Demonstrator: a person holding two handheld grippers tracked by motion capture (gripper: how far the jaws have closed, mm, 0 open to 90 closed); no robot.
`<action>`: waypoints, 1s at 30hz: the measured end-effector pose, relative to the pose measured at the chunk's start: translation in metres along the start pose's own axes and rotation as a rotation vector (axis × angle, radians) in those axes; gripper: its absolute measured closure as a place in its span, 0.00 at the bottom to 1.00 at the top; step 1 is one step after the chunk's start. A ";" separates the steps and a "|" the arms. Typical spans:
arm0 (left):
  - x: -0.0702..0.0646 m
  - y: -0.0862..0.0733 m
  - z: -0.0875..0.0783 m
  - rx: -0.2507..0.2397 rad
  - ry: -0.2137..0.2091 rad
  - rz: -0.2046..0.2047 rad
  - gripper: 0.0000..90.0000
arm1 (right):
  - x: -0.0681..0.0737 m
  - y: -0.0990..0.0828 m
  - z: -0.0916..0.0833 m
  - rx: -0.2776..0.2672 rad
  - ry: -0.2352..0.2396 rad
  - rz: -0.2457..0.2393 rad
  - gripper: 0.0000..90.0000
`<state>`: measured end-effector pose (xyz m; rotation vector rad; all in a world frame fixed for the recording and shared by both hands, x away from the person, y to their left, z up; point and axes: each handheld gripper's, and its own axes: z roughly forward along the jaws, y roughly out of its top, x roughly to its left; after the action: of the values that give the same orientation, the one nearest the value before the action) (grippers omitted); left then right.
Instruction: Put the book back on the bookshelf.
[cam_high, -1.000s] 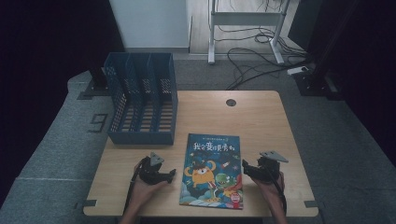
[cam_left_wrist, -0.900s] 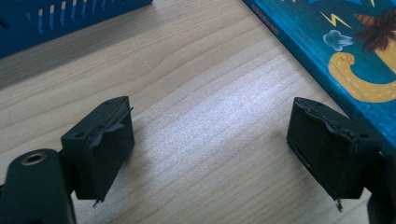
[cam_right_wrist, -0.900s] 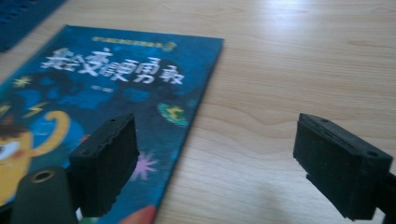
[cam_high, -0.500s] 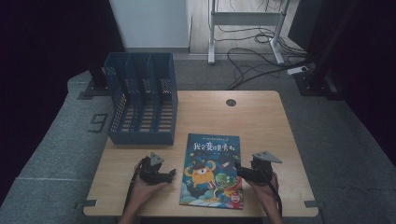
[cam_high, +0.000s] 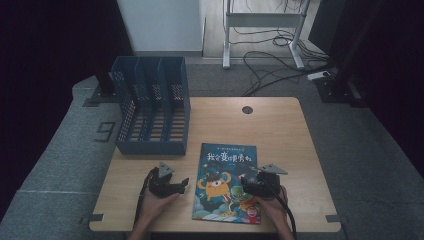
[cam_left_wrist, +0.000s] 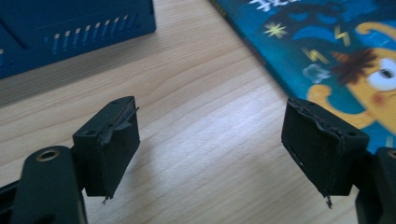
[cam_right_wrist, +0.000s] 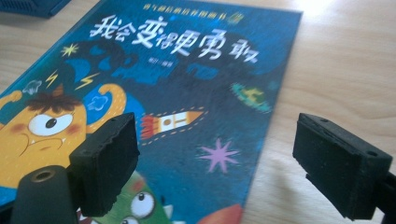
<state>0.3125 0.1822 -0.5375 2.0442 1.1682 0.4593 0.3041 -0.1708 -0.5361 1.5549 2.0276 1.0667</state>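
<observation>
high view: picture book (cam_high: 226, 182) lying flat at table (cam_high: 280, 125) centre-front; blue file rack (cam_high: 151, 107) sitting at 10 o'clock; left gripper (cam_high: 170, 184) at 9 of book, right gripper (cam_high: 250, 185) hovering over its 4 o'clock corner.
left gripper view: jaws standing spread over bare wood, gripping nothing.
right gripper view: jaws gaping wide, straddling book's right edge.

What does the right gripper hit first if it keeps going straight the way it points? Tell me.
Most likely the book. The right gripper is open and aimed down over the book's right half, one jaw above the cover and the other above the table just past its edge. Depth is hard to judge.
</observation>
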 end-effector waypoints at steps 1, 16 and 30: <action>-0.002 0.000 0.000 0.004 -0.005 0.003 0.21 | 0.000 0.000 0.000 0.000 0.000 0.000 0.15; -0.038 0.012 0.014 0.031 -0.168 -0.013 0.19 | 0.004 -0.005 0.014 0.047 0.007 0.003 0.16; -0.055 0.009 0.025 0.063 -0.207 0.017 0.19 | 0.002 -0.004 0.011 0.042 0.025 0.083 0.18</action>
<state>0.3040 0.1220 -0.5450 2.1003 1.0525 0.2144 0.3084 -0.1654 -0.5456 1.6682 2.0299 1.0851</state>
